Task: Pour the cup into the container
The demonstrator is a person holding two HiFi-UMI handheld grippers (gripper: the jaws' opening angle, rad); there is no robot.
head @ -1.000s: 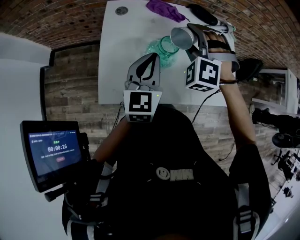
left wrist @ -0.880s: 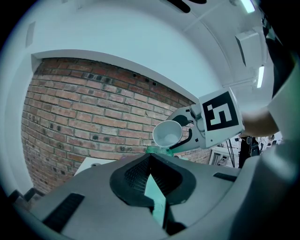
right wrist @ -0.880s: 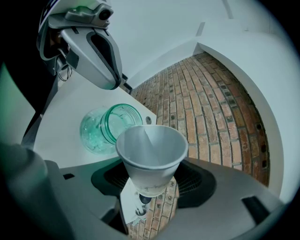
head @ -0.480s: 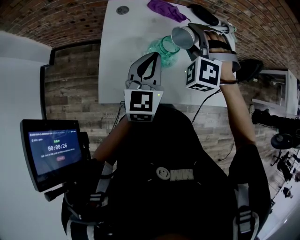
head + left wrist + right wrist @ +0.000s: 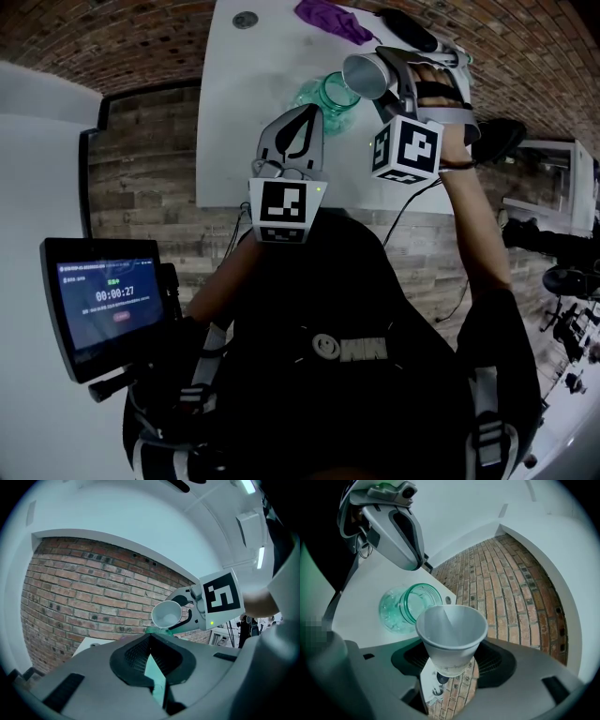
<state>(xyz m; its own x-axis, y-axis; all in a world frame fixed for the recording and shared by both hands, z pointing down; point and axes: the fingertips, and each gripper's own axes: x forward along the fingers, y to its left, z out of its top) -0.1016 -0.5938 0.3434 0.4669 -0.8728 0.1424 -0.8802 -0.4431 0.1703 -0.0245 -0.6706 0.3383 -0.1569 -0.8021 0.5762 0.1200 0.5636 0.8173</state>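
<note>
The right gripper (image 5: 451,663) is clenched on the white cup (image 5: 450,630); the cup's axis runs along the jaws, mouth forward. Just past its rim, toward the upper left of the right gripper view, the green container (image 5: 408,607) stands on the bench (image 5: 365,595). The left gripper (image 5: 307,117), closed and empty, hangs near it.

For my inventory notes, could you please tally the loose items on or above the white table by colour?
White: 1 (paper cup)
Green: 1 (glass jar)
Purple: 1 (cloth)
Black: 1 (long black object, too small to identify)
Total: 4
</note>
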